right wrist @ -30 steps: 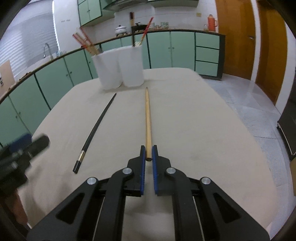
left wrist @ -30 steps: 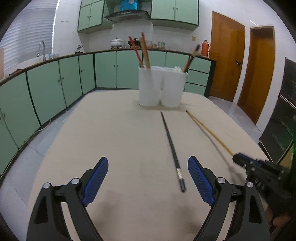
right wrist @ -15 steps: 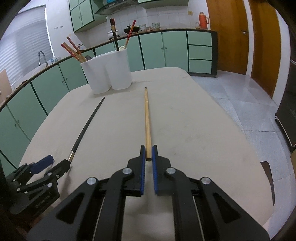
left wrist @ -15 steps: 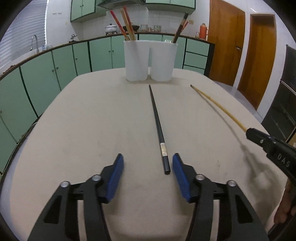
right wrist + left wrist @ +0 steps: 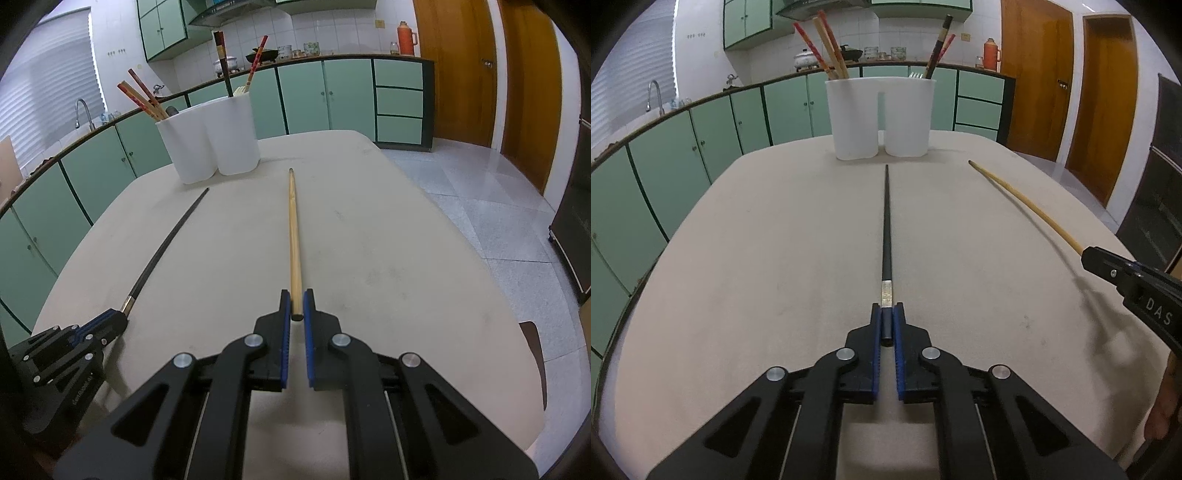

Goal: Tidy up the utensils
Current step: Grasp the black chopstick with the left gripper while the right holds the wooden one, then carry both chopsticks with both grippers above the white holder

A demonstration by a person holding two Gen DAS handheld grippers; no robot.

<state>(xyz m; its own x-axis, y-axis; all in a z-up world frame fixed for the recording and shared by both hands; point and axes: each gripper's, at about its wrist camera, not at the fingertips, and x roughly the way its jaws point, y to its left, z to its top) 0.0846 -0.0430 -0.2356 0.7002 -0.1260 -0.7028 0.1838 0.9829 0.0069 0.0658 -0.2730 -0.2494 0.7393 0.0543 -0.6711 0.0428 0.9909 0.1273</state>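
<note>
Black chopstick (image 5: pixel 886 221) lies on the beige table (image 5: pixel 757 258), tip pointing toward the white holder (image 5: pixel 881 118) at the far end. Its thick end, just past the silver band, sits clamped between the blue pads of the left gripper (image 5: pixel 886 323). Wooden chopstick (image 5: pixel 293 240) lies to its right, well apart, also aimed at the holder; the right gripper (image 5: pixel 294 306) is closed on its near end. Holder has two joined cups: red and wooden chopsticks (image 5: pixel 823 44) stand in the left cup, dark ones (image 5: pixel 938 44) in the right. Green cabinets (image 5: pixel 683 147) behind.
</note>
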